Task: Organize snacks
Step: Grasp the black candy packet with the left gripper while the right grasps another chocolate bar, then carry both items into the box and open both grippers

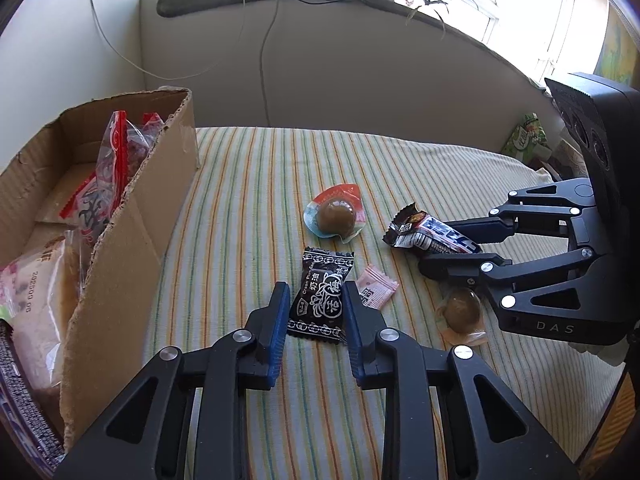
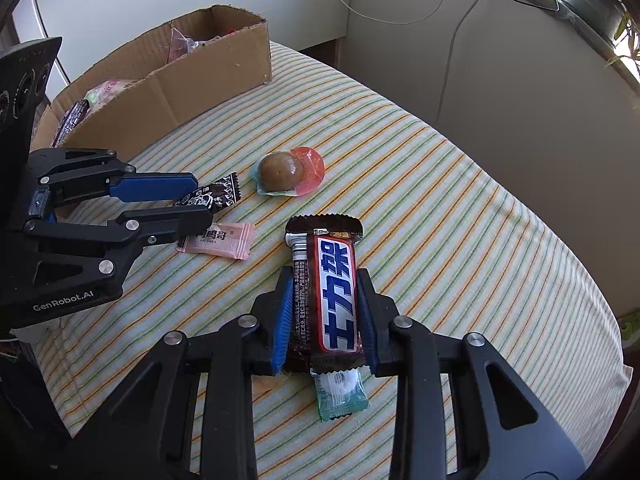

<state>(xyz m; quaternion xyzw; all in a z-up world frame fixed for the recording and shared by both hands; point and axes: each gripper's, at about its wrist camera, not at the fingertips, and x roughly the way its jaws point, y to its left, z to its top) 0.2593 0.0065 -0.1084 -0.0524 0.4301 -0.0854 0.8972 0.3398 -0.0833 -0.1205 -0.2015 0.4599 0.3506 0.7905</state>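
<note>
While the right gripper point(image 2: 324, 312) clamps a chocolate bar point(image 2: 334, 292) above the striped cloth point(image 2: 440, 200), the left gripper point(image 1: 316, 308) straddles a black candy point(image 1: 320, 298), unclosed; either slippery wrapper might slide free before reaching the box point(image 1: 132, 216).

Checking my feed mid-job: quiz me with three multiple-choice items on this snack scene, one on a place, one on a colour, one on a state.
1. Where is the cardboard box?
A. On the left gripper's side
B. Beyond the right gripper
C. On the windowsill

2. What colour is the small flat packet beside the black plum candy?
A. Green
B. Pink
C. Yellow

3. What is the state of the chocolate bar?
A. Inside the box
B. Lying untouched
C. Clamped between the right gripper's fingers

Answers: 1 A, the box fills the left of the left wrist view. 2 B, its wrapper is pale pink. 3 C, both pads press the bar's sides.
</note>
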